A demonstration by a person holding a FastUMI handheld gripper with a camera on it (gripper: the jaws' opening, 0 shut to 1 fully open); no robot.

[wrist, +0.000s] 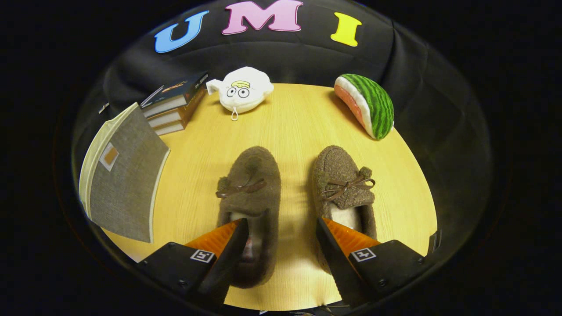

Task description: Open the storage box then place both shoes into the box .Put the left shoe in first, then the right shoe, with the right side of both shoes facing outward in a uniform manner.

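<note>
Gripper point(281, 228) open above shoes point(250, 193) (untouched)

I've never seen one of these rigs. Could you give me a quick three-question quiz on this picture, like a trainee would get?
1. True or false: the grey storage box lies beside the stack of books.
2. Which plush toy sits beyond the right shoe: (a) watermelon slice, (b) white toy?
3. Are the tongs open or shut?

Key: 1 true. 2 (a). 3 open, over the left shoe and the right shoe, gripping neither.
</note>
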